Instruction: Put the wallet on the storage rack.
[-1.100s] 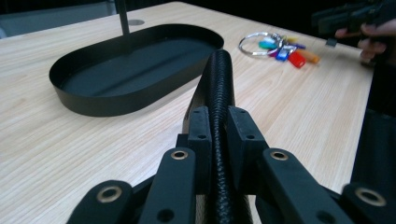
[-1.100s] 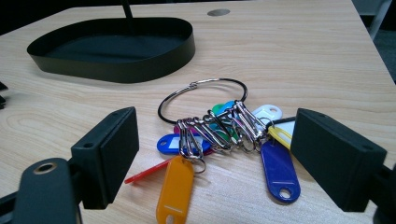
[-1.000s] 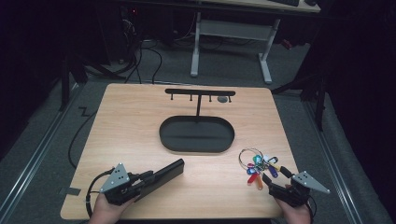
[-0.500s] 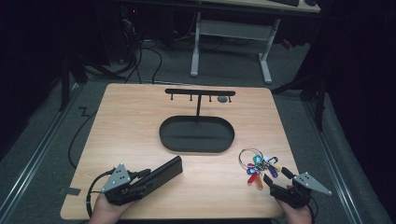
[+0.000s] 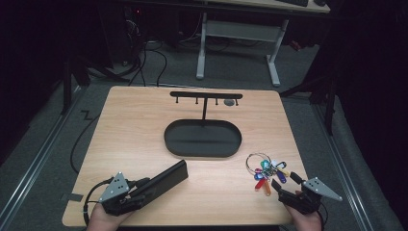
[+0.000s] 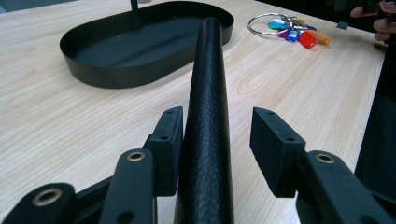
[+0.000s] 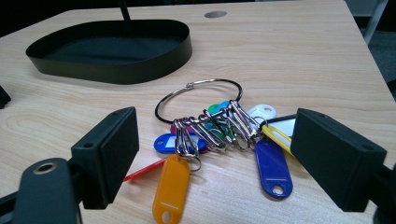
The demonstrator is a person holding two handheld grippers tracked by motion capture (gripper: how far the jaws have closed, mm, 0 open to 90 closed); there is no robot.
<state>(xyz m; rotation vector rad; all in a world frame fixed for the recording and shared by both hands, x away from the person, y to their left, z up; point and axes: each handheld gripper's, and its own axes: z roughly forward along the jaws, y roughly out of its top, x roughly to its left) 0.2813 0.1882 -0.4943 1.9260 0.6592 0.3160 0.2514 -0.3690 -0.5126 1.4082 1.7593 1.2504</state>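
Left tool (image 6: 217,140) just opened, straddling black case (image 6: 207,116), pointing lengthwise toward tray (image 6: 116,77).

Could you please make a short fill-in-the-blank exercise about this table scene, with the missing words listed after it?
1. The ring of key tags lies on the ____, outside the oval tray.
2. The black case lies between the jaws of the ____ gripper.
3. The right gripper stands ____, its pads on either side of the tags.

Missing words: table; left; open
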